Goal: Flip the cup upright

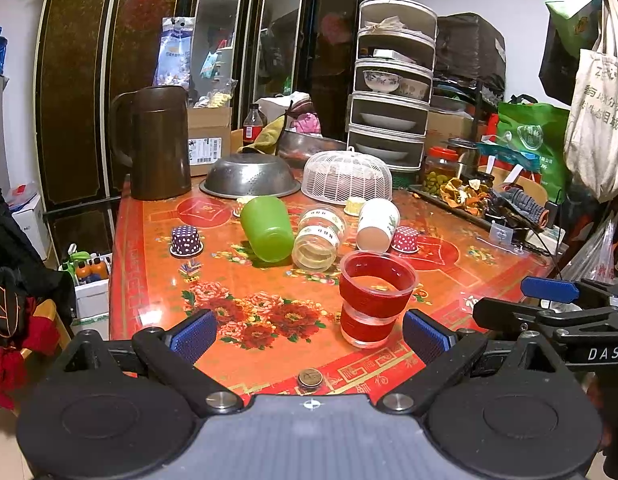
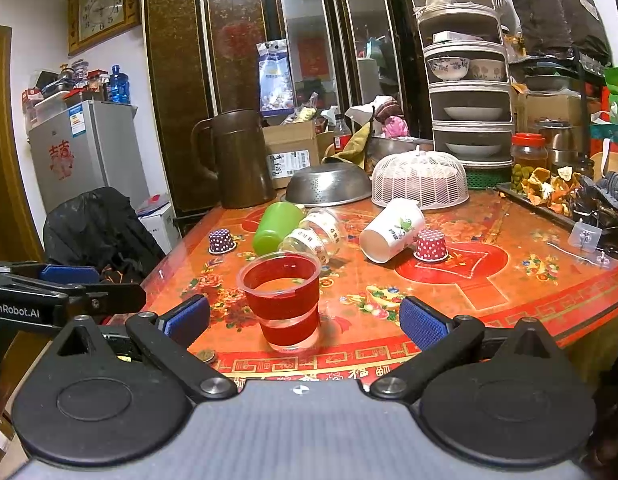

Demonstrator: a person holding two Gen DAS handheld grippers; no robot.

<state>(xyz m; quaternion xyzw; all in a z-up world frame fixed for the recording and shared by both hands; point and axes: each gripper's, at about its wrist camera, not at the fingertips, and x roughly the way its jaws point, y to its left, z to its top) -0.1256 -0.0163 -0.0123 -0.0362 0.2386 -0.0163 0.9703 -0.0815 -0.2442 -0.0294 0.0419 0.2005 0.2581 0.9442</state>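
A clear cup with red bands [image 1: 375, 298] stands upright near the table's front edge; it also shows in the right wrist view [image 2: 284, 300]. Behind it lie three cups on their sides: a green cup [image 1: 267, 228] [image 2: 276, 227], a clear cup with a printed band [image 1: 318, 238] [image 2: 315, 236] and a white paper cup [image 1: 376, 225] [image 2: 392, 230]. My left gripper [image 1: 309, 338] is open and empty, just short of the red cup. My right gripper [image 2: 305, 322] is open and empty, with the red cup between and just beyond its fingertips.
Two small dotted cupcake cups [image 1: 186, 240] [image 1: 405, 239] sit upside down on the red flowered table [image 1: 469, 268]. A coin [image 1: 310, 378] lies at the front edge. At the back stand a brown jug [image 1: 159, 144], a steel colander [image 1: 251, 178] and a white mesh cover [image 1: 347, 176].
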